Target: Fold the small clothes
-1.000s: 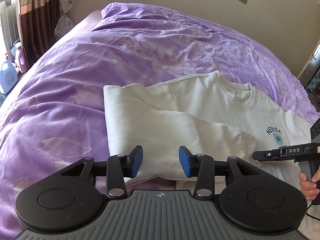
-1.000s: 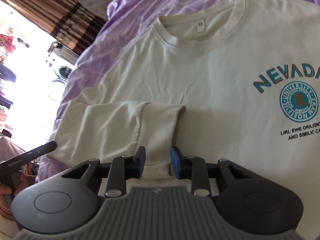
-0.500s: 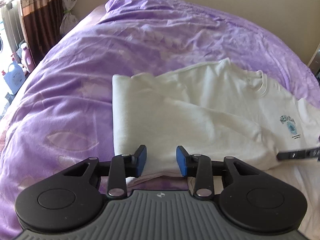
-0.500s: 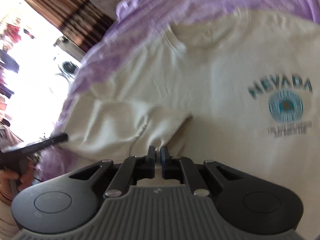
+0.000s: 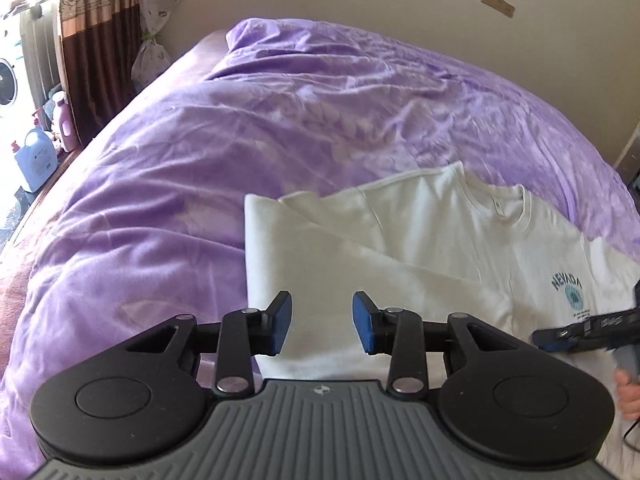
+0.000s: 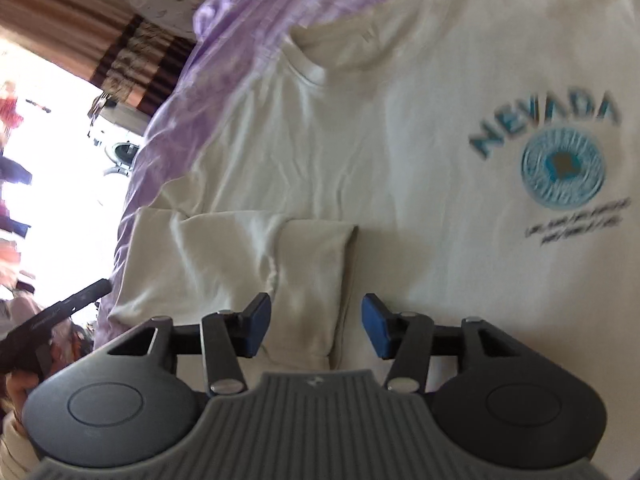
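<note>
A white sweatshirt [image 5: 420, 240] with a teal NEVADA print [image 6: 548, 120] lies on the purple bedspread [image 5: 200, 160]. Its left sleeve is folded across the body, and the cuff [image 6: 312, 280] rests flat on the chest. My right gripper [image 6: 316, 318] hovers at that cuff; its jaws are opening, the cuff lies between the blue pads and neither pad presses on it. My left gripper [image 5: 321, 316] stands open over the folded left edge of the sweatshirt, gripping nothing. Each gripper also shows in the other's view: the right gripper [image 5: 576, 332] and the left gripper [image 6: 68, 304].
The bedspread stretches far to the left and back. A brown curtain [image 5: 88, 40], a blue jug [image 5: 36, 160] and a pink bottle [image 5: 64, 120] stand off the bed's left side. A wall [image 5: 400, 8] closes the back.
The right jaws shut on the sleeve cuff half a second ago and now stand apart, with the cuff lying flat. The left jaws narrowed slightly.
</note>
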### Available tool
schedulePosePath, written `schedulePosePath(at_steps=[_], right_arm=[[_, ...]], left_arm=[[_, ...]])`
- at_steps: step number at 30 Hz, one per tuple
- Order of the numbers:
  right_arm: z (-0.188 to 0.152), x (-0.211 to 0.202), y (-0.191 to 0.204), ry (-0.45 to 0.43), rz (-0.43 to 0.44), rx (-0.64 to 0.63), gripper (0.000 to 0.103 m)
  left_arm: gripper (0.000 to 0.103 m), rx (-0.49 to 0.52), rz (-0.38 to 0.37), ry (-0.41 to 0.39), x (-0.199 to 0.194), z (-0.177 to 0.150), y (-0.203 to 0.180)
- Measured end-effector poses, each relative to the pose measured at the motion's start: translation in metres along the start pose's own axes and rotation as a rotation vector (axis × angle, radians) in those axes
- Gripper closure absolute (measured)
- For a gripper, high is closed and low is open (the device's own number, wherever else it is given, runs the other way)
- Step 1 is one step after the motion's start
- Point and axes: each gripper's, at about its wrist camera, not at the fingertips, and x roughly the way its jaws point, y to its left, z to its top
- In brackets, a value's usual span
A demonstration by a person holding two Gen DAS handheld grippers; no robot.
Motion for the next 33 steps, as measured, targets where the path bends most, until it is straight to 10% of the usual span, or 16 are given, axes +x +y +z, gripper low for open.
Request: schedulePosePath(at_steps=[4, 7, 23, 33], right_arm=[[0.002, 0.024, -0.002, 0.002, 0.035, 0.029, 0.069], [0.003, 0.028, 0.007, 0.013, 0.038, 0.006, 0.098], [0.086, -0.163, 0.211, -0.411, -0.025, -0.466, 0.102], [0.104, -0.190, 0.066, -0.393, -0.224, -0.245, 0.102]], left_arm=[[0.061, -0.001, -0.002, -0.034, -0.006, 0.002, 0.005], [0.061, -0.025, 0.005, -0.048, -0.010, 0.005, 0.012], [0.061, -0.117, -0.009, -0.088, -0.020, 0.028, 0.016], [0.052, -0.190, -0.115, -0.009, 0.051, 0.029, -0.013]])
